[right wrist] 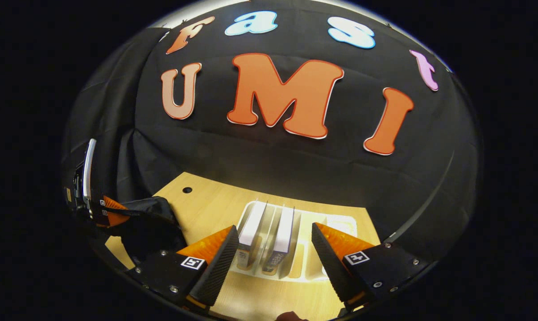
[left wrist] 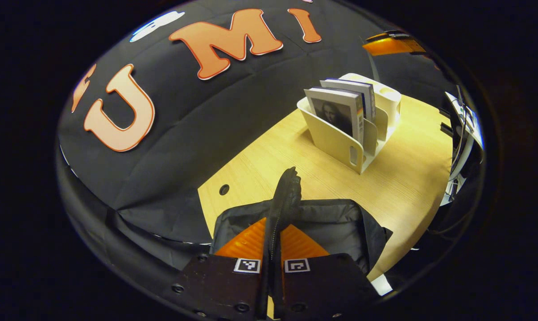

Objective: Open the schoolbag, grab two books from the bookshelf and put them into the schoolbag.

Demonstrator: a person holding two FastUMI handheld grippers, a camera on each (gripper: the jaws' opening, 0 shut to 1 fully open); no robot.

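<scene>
**Pale wood surface, black schoolbag pinched, two books in the rack**

Pale wood makes up the surface, with a black cloth wall behind it. In the left gripper view, the left tool has its fingers drawn together on a black strap or handle that rises between them from the schoolbag. The schoolbag is dark fabric and lies on the near edge of the surface, right under this tool. Farther off and to the right stands the white bookshelf, a slotted desktop rack, holding two books upright side by side; the nearer one has a portrait on its cover.

In the right gripper view, the right tool is spread wide and grips nothing. It hangs above the bookshelf, and the top edges of the two books show between its fingers without touching either. At the far left of this view the schoolbag bunches up on the surface, with the left tool at it. A small round hole sits in the surface near the wall.
</scene>
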